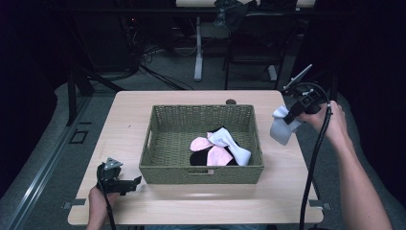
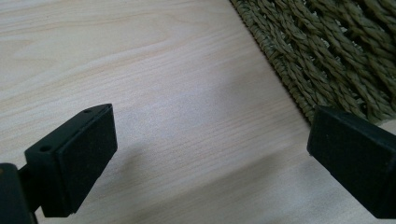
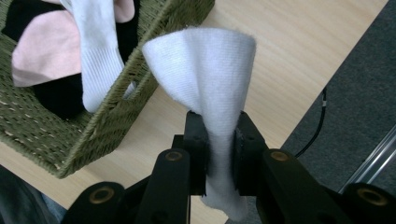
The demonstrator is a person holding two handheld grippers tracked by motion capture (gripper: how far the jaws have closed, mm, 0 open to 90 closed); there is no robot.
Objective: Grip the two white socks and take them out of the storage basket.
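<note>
Left gripper [image 1: 136,182] rests on the table [image 1: 287,191] by the basket's [image 1: 201,174] near corner, jaws apart, empty. Right gripper [image 3: 219,140] is clamped on a white sock [image 3: 210,70] beyond the basket's right rim. Risk: the sock snags the rim. Open table lies to the right.

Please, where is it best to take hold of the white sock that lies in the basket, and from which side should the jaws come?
Probably grip the white sock at its ribbed cuff end, coming from above: it lies draped over the other socks, and the basket walls block any side approach.
</note>
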